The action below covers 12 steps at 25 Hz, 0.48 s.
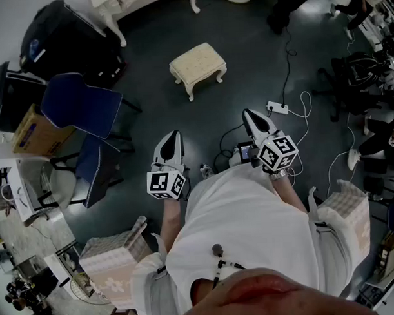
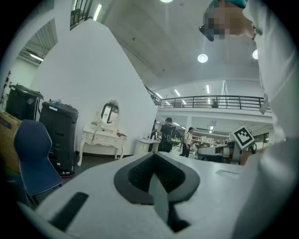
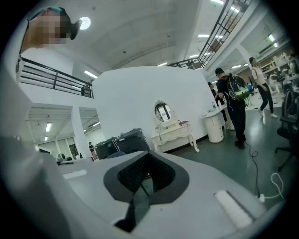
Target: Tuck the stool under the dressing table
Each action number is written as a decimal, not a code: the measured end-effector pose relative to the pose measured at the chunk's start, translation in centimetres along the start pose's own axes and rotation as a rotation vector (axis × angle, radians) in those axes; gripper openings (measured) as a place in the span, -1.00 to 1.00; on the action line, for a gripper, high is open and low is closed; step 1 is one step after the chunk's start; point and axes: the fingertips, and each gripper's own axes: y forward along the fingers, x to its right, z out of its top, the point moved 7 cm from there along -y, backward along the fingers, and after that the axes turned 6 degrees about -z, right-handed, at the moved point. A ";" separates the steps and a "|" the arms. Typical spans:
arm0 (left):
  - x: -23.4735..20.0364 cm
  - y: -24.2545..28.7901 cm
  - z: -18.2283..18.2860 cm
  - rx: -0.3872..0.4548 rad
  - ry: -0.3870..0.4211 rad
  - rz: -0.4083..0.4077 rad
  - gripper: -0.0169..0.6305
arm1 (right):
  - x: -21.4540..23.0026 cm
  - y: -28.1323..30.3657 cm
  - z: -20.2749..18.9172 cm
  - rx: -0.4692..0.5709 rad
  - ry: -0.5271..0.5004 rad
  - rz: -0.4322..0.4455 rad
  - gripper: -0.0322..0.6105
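Both grippers closed and empty; stool standing free on the floor, not under the dressing table.

In the head view, a blue chair [image 1: 79, 103] stands at the far left, beside black bins [image 1: 64, 35]. The white dressing table [image 1: 117, 8] is at the top edge, with only its front and legs visible. The left gripper [image 1: 172, 135] is held level in front of the person, with its jaws pressed together and nothing between them. The cream stool [image 1: 198, 64] stands upright on the dark floor [image 1: 245, 48], ahead of both grippers and well apart from the dressing table. The right gripper [image 1: 250, 114] is tilted slightly down, with its jaws likewise together and empty. A white power strip [image 1: 277, 108] lies just beside its tip.
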 end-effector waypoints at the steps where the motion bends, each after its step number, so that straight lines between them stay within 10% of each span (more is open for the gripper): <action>1: 0.3 -0.2 -0.3 -0.003 0.003 0.005 -0.93 | 0.2 -0.3 -0.1 0.004 -0.002 0.000 -0.88; 12: 7.9 2.5 -2.6 -0.030 -0.061 0.053 -0.93 | 5.5 -4.7 1.6 0.013 -0.036 0.043 -0.88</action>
